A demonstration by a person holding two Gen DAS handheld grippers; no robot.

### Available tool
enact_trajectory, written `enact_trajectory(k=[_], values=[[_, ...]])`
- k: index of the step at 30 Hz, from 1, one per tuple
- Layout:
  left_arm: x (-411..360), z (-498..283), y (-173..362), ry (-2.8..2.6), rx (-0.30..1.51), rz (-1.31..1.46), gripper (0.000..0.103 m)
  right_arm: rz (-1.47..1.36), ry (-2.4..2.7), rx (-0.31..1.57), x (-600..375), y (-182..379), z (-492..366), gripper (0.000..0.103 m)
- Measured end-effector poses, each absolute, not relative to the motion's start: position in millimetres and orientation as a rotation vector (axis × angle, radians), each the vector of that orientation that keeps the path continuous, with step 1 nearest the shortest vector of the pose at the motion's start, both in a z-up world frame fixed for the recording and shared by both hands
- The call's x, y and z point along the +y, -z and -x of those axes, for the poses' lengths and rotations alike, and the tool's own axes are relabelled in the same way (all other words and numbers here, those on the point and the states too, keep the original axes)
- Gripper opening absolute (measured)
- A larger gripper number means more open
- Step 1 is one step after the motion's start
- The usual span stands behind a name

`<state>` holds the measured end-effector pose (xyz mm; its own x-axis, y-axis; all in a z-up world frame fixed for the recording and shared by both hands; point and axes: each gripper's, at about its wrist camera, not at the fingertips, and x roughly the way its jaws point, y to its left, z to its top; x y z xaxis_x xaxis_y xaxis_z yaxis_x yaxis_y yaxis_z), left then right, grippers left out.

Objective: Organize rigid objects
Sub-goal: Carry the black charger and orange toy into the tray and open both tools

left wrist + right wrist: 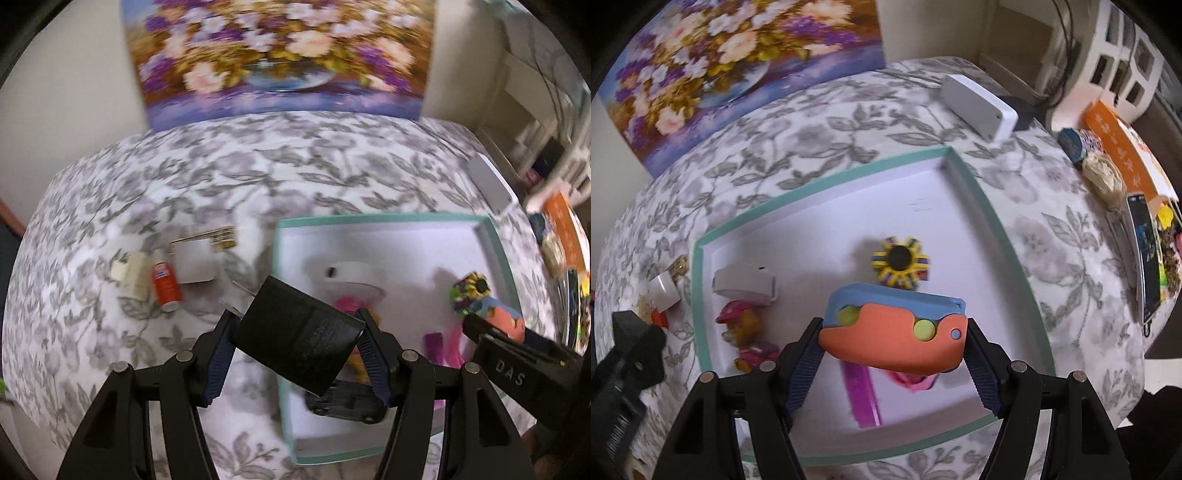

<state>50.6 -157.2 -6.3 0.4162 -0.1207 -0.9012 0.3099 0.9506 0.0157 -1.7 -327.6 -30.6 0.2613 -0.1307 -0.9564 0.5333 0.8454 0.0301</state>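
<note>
My left gripper (296, 317) is shut on a flat black case (295, 347), held tilted over the left rim of a teal-edged white tray (369, 218). My right gripper (894, 328) is shut on an orange and blue plastic toy (890, 343), held above the tray's (827, 181) floor. Inside the tray lie a sunflower-patterned piece (899, 262), a white round object (744, 286), a pink toy figure (746, 332), a purple strip (862, 395) and a black toy car (343, 404). The right gripper (480, 326) also shows at the tray's right side in the left wrist view.
Left of the tray on the flowered cloth lie an orange bottle (166, 286), a cream object (131, 277) and a white card box (195, 264). A white box (979, 107) sits behind the tray. A phone (1145, 251) and an orange book (1123, 155) lie at the right edge.
</note>
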Motion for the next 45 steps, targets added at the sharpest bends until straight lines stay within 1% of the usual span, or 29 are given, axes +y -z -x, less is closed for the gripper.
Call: enact_trajectory(k=[11,17,35,38,42,45], values=[[-208.1,-36.8,15.9,0.353,1.051,-0.317,0.065,-0.41,0.505,1.24,-356.1,34.9,10.5,0.075],[-221.4,-35.9,21.5,0.386,1.05,-0.318,0.065,-0.418,0.519,1.256,-364.5,40.5,13.7,0.075],[-221.0,-38.2,31.4,0.377,1.087,-0.317,0.066,-0.392,0.504,1.294,-363.5,46.4,9.6,0.076],[-219.5,-37.6,26.2,0.379,1.072,-0.308,0.066,-0.392,0.501,1.291,-363.5,46.3,9.2,0.078],[-214.0,-39.2,21.0,0.36,1.059,-0.301,0.069,-0.377,0.507,1.259,-363.1,39.1,9.1,0.087],[-207.0,-43.2,18.3,0.343,1.06,-0.275,0.07,-0.389,0.494,1.244,-362.5,35.7,8.8,0.09]])
